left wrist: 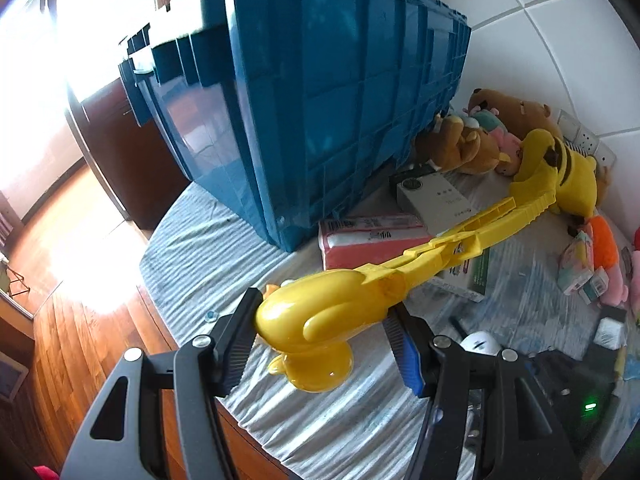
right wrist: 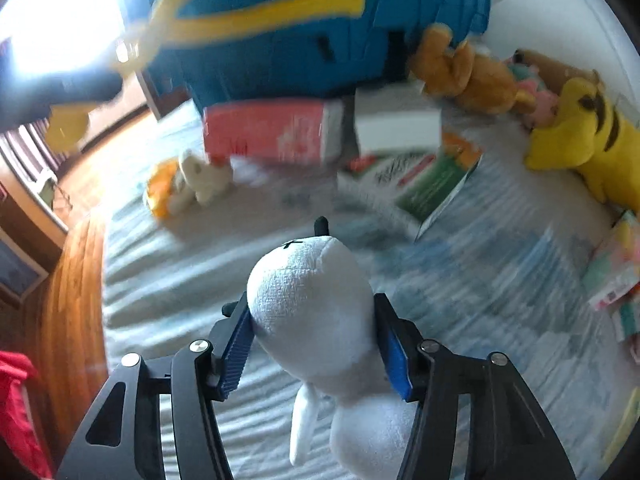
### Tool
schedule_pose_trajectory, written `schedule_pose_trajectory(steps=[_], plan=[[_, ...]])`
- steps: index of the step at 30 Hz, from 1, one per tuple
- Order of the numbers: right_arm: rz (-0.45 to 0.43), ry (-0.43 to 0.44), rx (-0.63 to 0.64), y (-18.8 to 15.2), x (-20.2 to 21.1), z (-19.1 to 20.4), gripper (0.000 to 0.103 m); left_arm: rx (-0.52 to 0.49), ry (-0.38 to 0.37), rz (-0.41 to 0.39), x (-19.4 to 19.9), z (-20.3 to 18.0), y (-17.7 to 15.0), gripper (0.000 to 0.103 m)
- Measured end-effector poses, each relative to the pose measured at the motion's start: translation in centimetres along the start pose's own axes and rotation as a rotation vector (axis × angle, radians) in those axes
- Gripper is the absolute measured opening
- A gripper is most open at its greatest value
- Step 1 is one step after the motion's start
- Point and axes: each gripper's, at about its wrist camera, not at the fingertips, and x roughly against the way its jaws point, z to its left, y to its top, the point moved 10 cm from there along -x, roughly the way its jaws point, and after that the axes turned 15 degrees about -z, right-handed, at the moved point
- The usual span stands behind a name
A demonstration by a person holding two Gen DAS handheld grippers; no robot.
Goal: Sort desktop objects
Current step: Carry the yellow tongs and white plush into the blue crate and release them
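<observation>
My left gripper (left wrist: 320, 332) is shut on the duck-shaped head of a yellow plastic clamp toy (left wrist: 320, 320). Its long handles (left wrist: 472, 236) stretch to the right, above the striped cloth. The same toy shows blurred at the upper left of the right wrist view, as yellow handles (right wrist: 276, 4) in front of the blue crate (right wrist: 320, 28). My right gripper (right wrist: 316, 340) is shut on a white plush toy (right wrist: 308, 304), held above the cloth. In the left wrist view the blue crate (left wrist: 320, 92) lies tilted on the table at the back.
Near the crate lie a red-and-white packet (left wrist: 368, 240), a white box (left wrist: 436, 200) and a green box (right wrist: 432, 184). Brown bears (left wrist: 464, 144) and a yellow plush (left wrist: 560, 172) sit by the wall. A small cream and orange plush (right wrist: 188, 184) lies at left. The table edge drops to wooden floor (left wrist: 80, 320).
</observation>
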Motion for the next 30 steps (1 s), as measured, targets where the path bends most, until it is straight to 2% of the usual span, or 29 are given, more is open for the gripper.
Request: schedule_pose_trajectory(steps=[6, 9, 14, 21, 25, 28, 30], plan=[[-0.141, -0.066, 0.009, 7.6, 6.5, -1.9, 0.057, -0.006, -0.036, -0.06, 3.2, -1.2, 4.8, 0.06], [-0.245, -0.105, 0.022, 12.6, 11.3, -2.5, 0.057, -0.009, -0.06, -0.119, 5.6, -2.0, 8.3, 0.06], [-0.381, -0.14, 0.061, 19.8, 16.7, -2.3, 0.057, -0.018, -0.092, -0.229, 8.8, -2.7, 14.5, 0.06], [-0.472, -0.117, 0.076, 28.2, 14.7, 1.8, 0.057, -0.017, -0.094, -0.327, 8.9, 0.3, 21.7, 0.06], [-0.523, -0.104, 0.084, 33.0, 13.6, 4.1, 0.057, -0.015, -0.071, -0.363, 6.7, 4.8, 25.8, 0.06], [-0.562, -0.094, 0.091, 36.6, 12.8, 5.8, 0.057, -0.017, -0.042, -0.361, 4.1, 8.5, 28.5, 0.06], [-0.549, -0.071, 0.078, 39.0, 9.9, 7.4, 0.057, -0.018, -0.023, -0.36, 2.3, 11.0, 30.2, 0.06]])
